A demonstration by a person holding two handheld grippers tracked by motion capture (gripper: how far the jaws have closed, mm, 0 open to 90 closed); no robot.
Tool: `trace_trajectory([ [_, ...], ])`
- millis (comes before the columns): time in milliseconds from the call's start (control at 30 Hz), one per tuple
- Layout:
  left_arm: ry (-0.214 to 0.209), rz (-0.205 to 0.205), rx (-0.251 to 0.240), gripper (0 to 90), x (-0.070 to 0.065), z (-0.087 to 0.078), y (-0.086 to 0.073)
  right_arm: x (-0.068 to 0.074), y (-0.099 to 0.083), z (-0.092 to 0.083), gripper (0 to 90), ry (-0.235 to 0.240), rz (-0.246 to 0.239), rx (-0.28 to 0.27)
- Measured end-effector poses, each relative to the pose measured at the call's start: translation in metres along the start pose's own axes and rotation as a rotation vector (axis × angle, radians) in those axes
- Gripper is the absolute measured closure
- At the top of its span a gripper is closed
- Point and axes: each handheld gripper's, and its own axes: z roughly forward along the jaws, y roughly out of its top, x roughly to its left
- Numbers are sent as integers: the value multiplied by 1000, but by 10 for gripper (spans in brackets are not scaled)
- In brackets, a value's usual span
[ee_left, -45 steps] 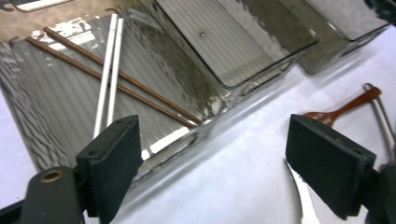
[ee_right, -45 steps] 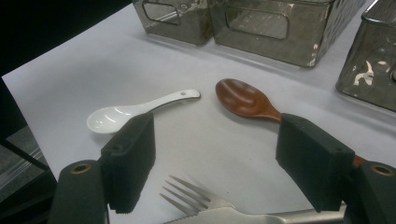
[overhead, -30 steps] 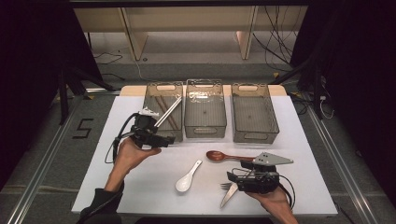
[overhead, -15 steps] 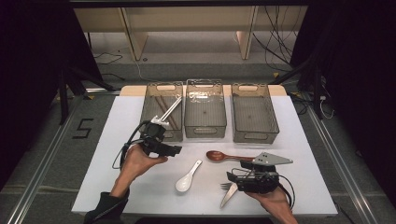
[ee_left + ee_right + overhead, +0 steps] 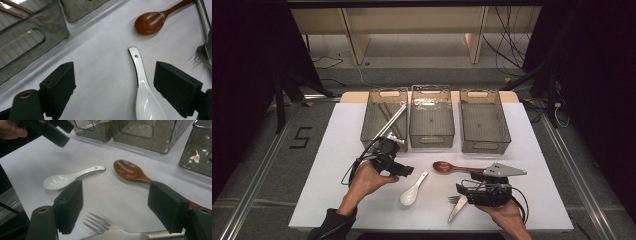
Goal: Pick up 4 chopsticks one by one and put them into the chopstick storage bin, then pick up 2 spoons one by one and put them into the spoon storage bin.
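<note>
A white ceramic spoon point(image 5: 412, 190) lies on the white table point(image 5: 337, 150), and in the left gripper view the white spoon point(image 5: 141, 87) lies between the open jaws, nearer the right one. My left gripper point(image 5: 404, 171) hovers just above and left of it, empty point(image 5: 113, 75). A brown wooden spoon point(image 5: 447, 167) lies to the right. My right gripper point(image 5: 460, 192) is open point(image 5: 115, 195) over a steel fork point(image 5: 102, 225) and knife point(image 5: 125, 235), holding nothing. The wooden spoon point(image 5: 128, 171) runs behind its right jaw.
Three clear bins stand in a row at the back: left bin point(image 5: 377, 125) with brown chopsticks point(image 5: 389, 117) and a silver utensil point(image 5: 394, 120) leaning over its rim, middle bin point(image 5: 432, 135), right bin point(image 5: 484, 140). The table's near edge lies just under both hands.
My left gripper has drawn back from the left bin, toward the near side and to the right, to the white spoon. The right gripper has stayed put.
</note>
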Motion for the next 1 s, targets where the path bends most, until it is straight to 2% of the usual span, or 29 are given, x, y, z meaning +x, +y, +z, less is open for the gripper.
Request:
trace_trajectory([
  [533, -33, 44, 93, 205, -20, 26, -6, -1, -1, 0, 292, -4, 10, 0],
  [800, -34, 59, 117, 221, -25, 34, -8, 1, -1, -2, 293, -8, 6, -1],
  [1000, -51, 50, 128, 259, -26, 38, -7, -1, -2, -1, 292, -7, 8, 2],
])
